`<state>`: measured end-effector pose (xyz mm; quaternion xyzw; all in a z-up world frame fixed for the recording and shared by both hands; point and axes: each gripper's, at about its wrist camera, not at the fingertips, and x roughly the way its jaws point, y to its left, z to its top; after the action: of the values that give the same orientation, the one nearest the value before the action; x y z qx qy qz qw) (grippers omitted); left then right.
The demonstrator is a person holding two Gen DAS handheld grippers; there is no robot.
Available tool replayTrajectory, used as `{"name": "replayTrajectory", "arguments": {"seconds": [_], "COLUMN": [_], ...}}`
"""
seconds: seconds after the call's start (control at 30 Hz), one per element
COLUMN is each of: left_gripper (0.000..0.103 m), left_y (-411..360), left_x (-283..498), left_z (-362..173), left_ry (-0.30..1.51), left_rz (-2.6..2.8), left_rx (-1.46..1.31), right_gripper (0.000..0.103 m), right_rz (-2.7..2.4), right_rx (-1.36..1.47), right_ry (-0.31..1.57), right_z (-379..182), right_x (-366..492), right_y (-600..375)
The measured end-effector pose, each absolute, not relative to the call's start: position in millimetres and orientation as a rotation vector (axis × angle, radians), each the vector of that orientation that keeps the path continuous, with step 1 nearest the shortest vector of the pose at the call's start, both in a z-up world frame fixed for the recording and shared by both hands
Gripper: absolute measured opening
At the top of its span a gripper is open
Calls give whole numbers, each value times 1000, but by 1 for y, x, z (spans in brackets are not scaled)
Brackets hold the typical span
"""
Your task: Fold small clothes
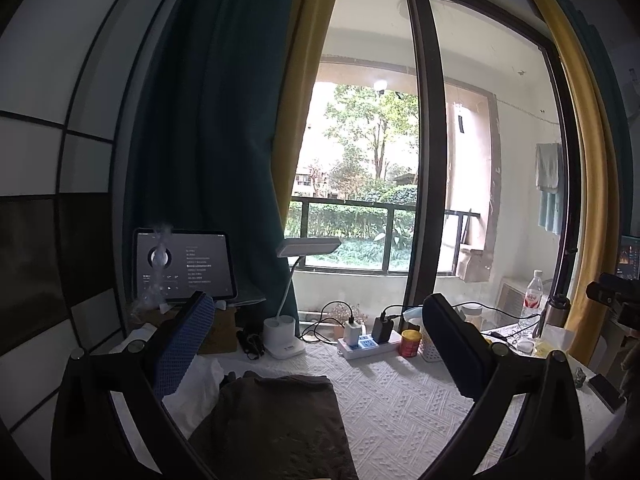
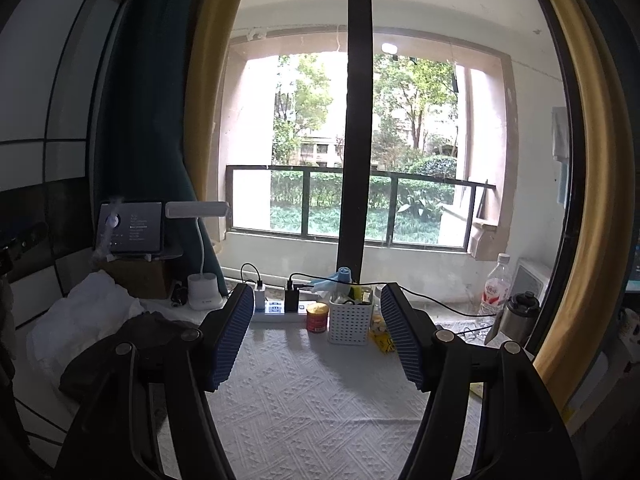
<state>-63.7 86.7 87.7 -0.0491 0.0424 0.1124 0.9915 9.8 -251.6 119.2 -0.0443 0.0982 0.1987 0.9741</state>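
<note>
Below open L gripper (image 1: 320, 344): brown garment (image 1: 276, 424).

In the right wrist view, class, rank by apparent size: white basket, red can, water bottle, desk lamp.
1. desk lamp
2. white basket
3. water bottle, close to the basket, so unsure
4. red can

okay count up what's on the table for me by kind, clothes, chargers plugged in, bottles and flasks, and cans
Clothes: 2, a dark garment and a white garment
Chargers: 2, white charger, black charger
Bottles and flasks: 2, water bottle, steel flask
Cans: 1, red can
Total: 7
</note>
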Motion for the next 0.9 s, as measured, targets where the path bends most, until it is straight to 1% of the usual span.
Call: {"name": "replayTrajectory", "arguments": {"seconds": [0.9], "left_gripper": [103], "left_y": [87], "left_x": [-64], "left_z": [89], "left_ry": [85], "left_rz": [224], "left_rx": [-97], "right_gripper": [69], "right_rz": [399], "right_rx": [-87], "right_ry": [200], "right_z": [118], "right_x": [10], "right_y": [-253]}}
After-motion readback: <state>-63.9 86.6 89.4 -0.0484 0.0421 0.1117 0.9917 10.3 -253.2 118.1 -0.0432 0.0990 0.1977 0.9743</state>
